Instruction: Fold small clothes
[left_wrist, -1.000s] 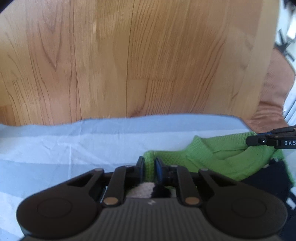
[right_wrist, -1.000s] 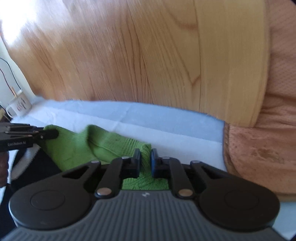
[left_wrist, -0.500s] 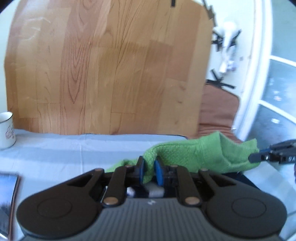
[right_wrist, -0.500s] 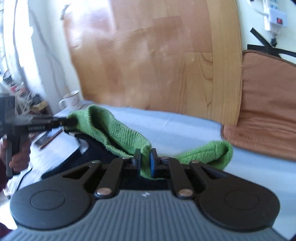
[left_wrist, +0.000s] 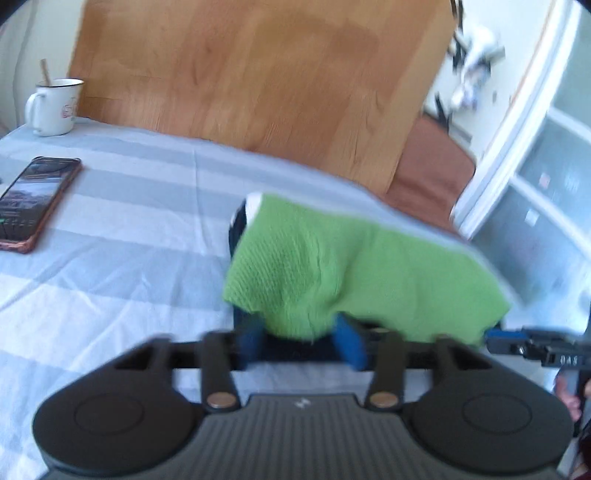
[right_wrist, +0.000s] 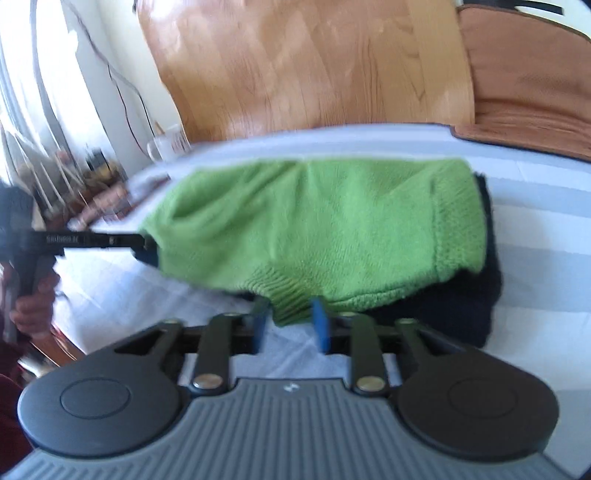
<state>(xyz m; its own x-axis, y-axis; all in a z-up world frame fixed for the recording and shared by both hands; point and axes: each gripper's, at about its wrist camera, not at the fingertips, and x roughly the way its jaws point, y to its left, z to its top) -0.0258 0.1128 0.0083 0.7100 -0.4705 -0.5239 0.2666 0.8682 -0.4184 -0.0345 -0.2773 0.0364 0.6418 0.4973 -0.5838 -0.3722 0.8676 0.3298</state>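
A small green knit sweater (left_wrist: 354, 273) lies folded over on top of a dark navy garment (right_wrist: 484, 295) on the pale blue striped sheet (left_wrist: 122, 236). It also shows in the right wrist view (right_wrist: 317, 236). My left gripper (left_wrist: 301, 341) is open, its blue pads apart on either side of the sweater's near edge. My right gripper (right_wrist: 290, 325) is open too, with the ribbed hem lying between its pads. Each gripper's fingers reach in from the side of the other's view.
A phone (left_wrist: 33, 199) lies on the sheet at the left and a white enamel mug (left_wrist: 55, 107) stands behind it. A wooden headboard (left_wrist: 258, 74) rises behind the bed. A brown cushion (right_wrist: 528, 74) sits at the right.
Both grippers carried the sweater's edge toward me, lowered it onto the dark garment and opened. The sweater now lies doubled over instead of hanging between them.
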